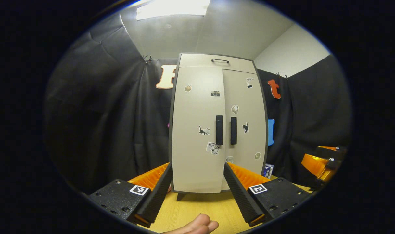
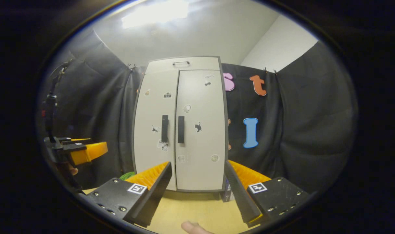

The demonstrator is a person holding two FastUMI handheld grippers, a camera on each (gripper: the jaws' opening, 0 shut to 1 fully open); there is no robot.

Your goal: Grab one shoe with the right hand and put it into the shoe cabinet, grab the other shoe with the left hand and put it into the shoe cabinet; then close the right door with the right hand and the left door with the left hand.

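The beige shoe cabinet stands upright on the wooden table, straight ahead in the left gripper view. Both of its doors are shut, and the two dark handles sit side by side at the middle seam. My left gripper is open and holds nothing, its fingers framing the cabinet's lower part from a short way back. In the right gripper view the cabinet is also closed. My right gripper is open and holds nothing. The right gripper hangs at the far right, and the left gripper at the left.
The wooden tabletop runs from the cabinet's feet towards me. A small box stands by the cabinet's right side, against the black cloth. Something green peeks out at the cabinet's lower left. A person's fingertips show at the bottom edge.
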